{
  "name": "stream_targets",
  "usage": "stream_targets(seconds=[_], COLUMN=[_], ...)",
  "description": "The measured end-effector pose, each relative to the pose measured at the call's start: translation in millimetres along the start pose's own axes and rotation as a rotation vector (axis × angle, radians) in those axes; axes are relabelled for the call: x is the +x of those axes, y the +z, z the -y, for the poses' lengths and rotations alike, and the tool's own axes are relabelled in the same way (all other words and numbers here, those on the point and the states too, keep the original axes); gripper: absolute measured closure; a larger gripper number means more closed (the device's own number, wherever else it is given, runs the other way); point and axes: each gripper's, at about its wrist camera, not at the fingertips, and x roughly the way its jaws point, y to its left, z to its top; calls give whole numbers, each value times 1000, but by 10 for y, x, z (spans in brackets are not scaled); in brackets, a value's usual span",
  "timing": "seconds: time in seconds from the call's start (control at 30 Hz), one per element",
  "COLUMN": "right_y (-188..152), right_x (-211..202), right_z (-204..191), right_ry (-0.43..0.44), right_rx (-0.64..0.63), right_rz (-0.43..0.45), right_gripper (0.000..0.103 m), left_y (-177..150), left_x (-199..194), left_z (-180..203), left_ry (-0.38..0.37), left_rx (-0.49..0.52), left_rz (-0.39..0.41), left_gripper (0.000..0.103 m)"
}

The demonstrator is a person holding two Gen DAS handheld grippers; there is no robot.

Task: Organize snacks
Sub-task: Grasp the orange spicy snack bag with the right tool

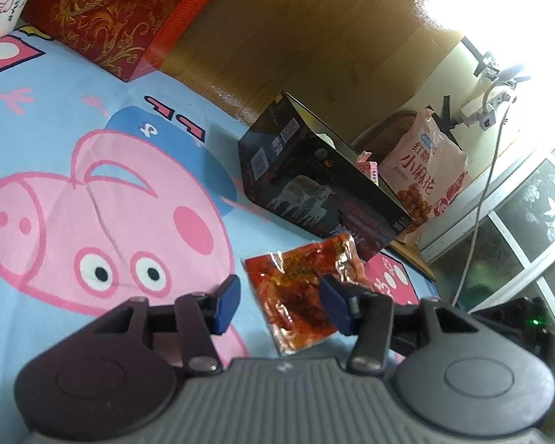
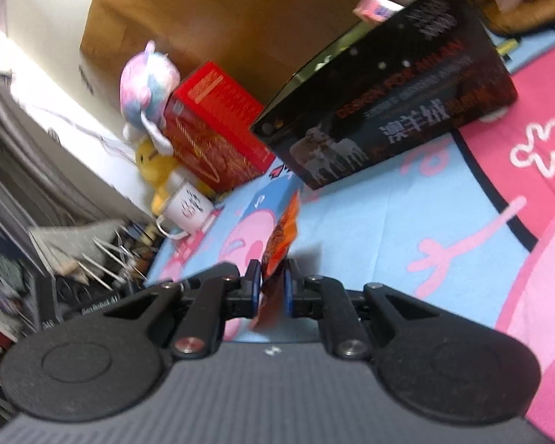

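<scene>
Right claw (image 2: 269, 288) clamped on blurred, perhaps orange, snack packet (image 2: 279, 248).

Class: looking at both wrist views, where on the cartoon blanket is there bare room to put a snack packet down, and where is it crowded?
Bare blanket lies between the red gift box and the black box, across the pig's face. Crowded: the corner by the black box, where an orange snack packet lies and a pink bag stands behind, and the mug and plush toys by the red box.
</scene>
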Motion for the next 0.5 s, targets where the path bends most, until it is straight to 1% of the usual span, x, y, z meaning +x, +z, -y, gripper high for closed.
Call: stream_targets(seconds=[0.1, 0.23, 0.3, 0.33, 0.4, 0.47, 0.5], right_y=[34, 48, 48, 47, 46, 44, 47], right_x=[-39, -62, -78, -94, -120, -143, -152], right_z=[96, 158, 191, 216, 276, 349, 375], right_ry=[35, 64, 88, 110, 165, 224, 243], right_rx=[74, 128, 153, 169, 208, 254, 272], right_rz=[16, 19, 23, 29, 35, 39, 38], right_gripper=[88, 88, 88, 88, 88, 88, 88], left_y=[5, 9, 9, 8, 10, 21, 29], left_x=[5, 17, 27, 31, 27, 18, 14], left_z=[-1, -6, -14, -15, -10, -7, -2], left_ry=[-21, -78, -105, -112, -127, -159, -177], left_rx=[-4, -18, -36, -44, -61, -89, -102], left_rz=[-10, -31, -46, -50, -53, -53, -54], left_gripper=[51, 51, 45, 44, 37, 37, 39])
